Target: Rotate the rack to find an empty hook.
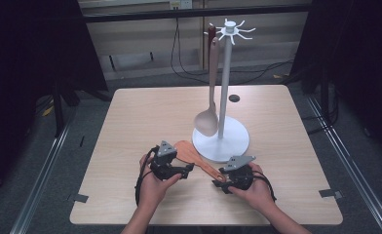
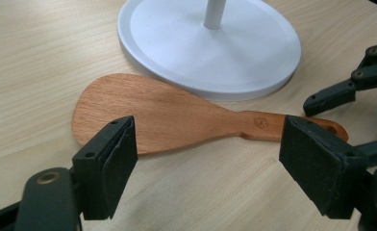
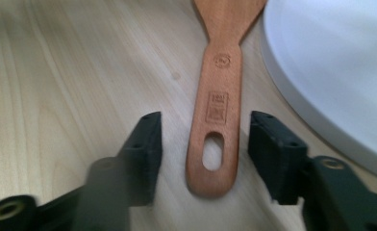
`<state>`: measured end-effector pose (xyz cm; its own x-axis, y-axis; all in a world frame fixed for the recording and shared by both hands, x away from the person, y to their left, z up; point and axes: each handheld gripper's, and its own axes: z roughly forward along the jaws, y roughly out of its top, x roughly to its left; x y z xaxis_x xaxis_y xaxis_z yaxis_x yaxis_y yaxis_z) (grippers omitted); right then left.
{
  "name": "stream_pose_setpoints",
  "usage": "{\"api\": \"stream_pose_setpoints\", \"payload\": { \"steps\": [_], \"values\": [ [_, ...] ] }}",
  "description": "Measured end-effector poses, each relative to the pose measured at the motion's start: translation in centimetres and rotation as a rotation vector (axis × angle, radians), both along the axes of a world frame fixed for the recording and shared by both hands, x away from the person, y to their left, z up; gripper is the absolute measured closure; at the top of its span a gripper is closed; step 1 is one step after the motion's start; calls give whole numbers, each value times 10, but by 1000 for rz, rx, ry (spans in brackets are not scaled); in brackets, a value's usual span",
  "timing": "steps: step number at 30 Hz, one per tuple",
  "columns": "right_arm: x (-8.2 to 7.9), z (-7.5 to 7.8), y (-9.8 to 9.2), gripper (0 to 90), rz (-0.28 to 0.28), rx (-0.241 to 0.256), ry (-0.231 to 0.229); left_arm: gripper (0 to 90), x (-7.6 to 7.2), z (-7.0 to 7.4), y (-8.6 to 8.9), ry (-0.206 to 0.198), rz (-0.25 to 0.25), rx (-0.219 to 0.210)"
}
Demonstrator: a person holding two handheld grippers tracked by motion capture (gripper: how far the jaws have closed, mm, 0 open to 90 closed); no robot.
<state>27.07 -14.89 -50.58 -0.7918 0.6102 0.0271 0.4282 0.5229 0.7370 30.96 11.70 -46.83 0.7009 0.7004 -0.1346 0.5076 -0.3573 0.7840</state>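
Note:
A reddish wooden spatula (image 1: 191,153) lies flat on the table against the front left of the white stand's round base (image 1: 233,141). My left gripper (image 1: 188,170) is open, and the spatula's blade (image 2: 167,115) lies just beyond its jaws. My right gripper (image 1: 219,179) is open too, its jaws on either side of the handle end (image 3: 220,86) with the hanging hole, apart from the wood. A pale wooden spoon (image 1: 207,119) hangs from a hook at the top of the stand's pole (image 1: 224,83).
The stand's base (image 2: 234,48) rises right behind the spatula and fills the right of the right gripper view (image 3: 331,62). The light wooden table (image 1: 145,117) has a black hole (image 1: 234,98) at the back. Tape marks (image 1: 79,198) sit at the front corners.

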Motion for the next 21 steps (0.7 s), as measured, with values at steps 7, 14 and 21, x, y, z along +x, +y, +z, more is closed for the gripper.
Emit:
{"api": "stream_pose_setpoints", "payload": {
  "steps": [7,14,21],
  "values": [
    [2,-1,1,652,56,26,6,210,-1,3,1,-9,-13,-9],
    [-8,2,6,664,192,25,33,211,-1,3,-6,-6,-32,-16],
    [-12,2,-7,590,165,11,36,210,2,-1,-15,11,-75,-1]
  ]
}}
